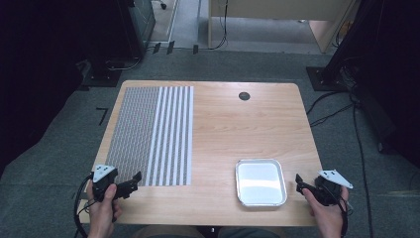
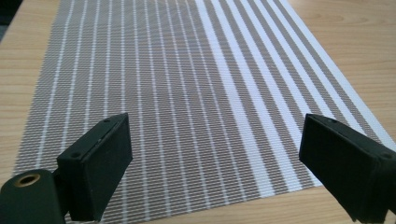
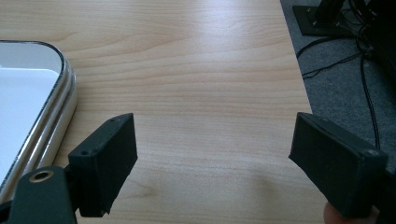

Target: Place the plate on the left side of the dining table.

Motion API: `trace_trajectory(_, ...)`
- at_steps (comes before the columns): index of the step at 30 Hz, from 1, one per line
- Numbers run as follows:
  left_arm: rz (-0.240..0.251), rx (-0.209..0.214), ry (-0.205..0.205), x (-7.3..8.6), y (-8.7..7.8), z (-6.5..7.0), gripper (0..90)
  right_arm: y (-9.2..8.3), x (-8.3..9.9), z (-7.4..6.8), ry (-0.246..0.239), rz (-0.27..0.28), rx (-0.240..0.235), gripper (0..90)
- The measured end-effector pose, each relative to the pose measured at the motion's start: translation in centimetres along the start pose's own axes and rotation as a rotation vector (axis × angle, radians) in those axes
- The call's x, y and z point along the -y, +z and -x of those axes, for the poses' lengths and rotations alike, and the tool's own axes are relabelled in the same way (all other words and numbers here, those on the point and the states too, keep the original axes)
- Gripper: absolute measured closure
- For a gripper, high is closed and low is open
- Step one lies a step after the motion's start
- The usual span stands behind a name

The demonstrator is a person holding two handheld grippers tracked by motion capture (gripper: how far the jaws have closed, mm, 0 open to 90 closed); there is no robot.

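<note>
A grey woven placemat (image 1: pixel 151 134) with white stripes lies flat on the left half of the wooden table (image 1: pixel 223 124). My left gripper (image 1: pixel 134 178) hovers at its near edge, jaws wide open and empty; the left gripper view looks along the placemat (image 2: pixel 187 93) between the open left gripper (image 2: pixel 224 163). A silver rectangular tray (image 1: pixel 260 181) sits empty at the front right. My right gripper (image 1: pixel 299 182) is just right of it, open, holding nothing. The right gripper view has the tray (image 3: pixel 37 112) at its left edge, beside the right gripper (image 3: pixel 215 158).
A small round black grommet (image 1: pixel 244 96) is set in the table near its far edge. Cables (image 1: pixel 341 111) run over the grey carpet to the right of the table. Dark equipment stands at the far left and right.
</note>
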State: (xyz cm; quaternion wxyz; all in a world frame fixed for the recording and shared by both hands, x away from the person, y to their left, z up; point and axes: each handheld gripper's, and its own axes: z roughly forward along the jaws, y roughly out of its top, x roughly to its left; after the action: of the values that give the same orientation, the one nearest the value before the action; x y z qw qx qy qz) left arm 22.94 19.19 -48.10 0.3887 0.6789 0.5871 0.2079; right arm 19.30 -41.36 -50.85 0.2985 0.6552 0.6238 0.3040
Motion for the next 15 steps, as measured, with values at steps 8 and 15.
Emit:
trace_trajectory(8, -0.018, 0.03, 0.059, -0.3, 1.2, 3.8, 9.6, -0.3, -0.4, -0.8, 0.002, 0.021, -0.022, 14.7)
trace_trajectory(15, -0.02, 0.064, 0.075, -0.7, 2.1, 7.0, 9.6, -0.6, -0.5, -1.5, 0.002, 0.032, -0.041, 14.8)
